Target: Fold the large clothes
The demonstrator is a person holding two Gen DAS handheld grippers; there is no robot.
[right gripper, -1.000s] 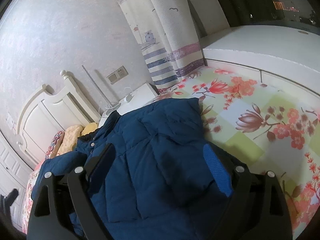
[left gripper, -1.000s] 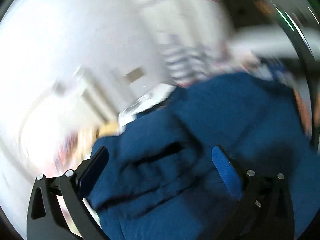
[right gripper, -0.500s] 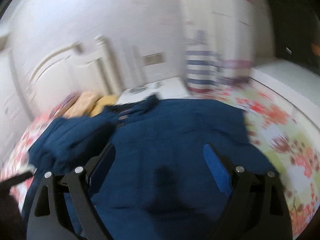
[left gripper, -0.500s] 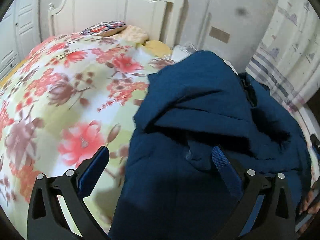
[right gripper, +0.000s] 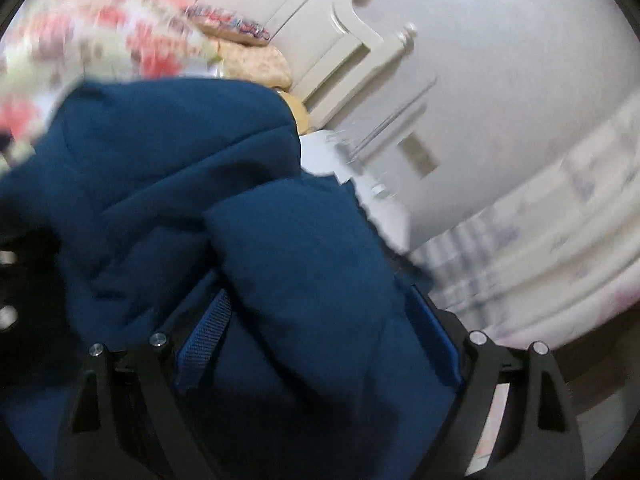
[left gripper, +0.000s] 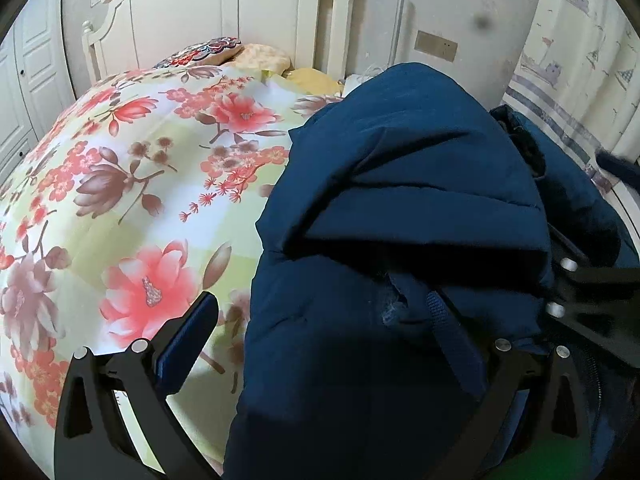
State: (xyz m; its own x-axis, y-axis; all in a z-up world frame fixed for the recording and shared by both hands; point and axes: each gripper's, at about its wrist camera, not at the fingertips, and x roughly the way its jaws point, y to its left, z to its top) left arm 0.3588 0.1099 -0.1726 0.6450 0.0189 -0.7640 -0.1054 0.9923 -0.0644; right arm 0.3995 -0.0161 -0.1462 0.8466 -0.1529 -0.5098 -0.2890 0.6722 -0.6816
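Left wrist view has the dark blue padded jacket (left gripper: 400,240) heaped on the bed, filling the frame from 12 to 6 o'clock on its right half, one thick fold lying over the lower layers; the left tool (left gripper: 316,344) points forward along the bed with its jaws spread wide, the left finger over the floral bedspread (left gripper: 140,184), the right finger against the jacket's lower layer, nothing pinched; at 3 o'clock the other tool's black frame reaches in beside the jacket. Toward 12 o'clock stand the white headboard (left gripper: 248,12) and pillows (left gripper: 264,56); at 2 o'clock a wall socket plate (left gripper: 436,45), beside it a curtain printed with boats; no readable writing. Right wrist view is blurred and tilted; the right tool (right gripper: 320,340) is released too, jaws apart with a bulge of jacket (right gripper: 248,216) between the fingers; headboard (right gripper: 320,32) at 12 o'clock.
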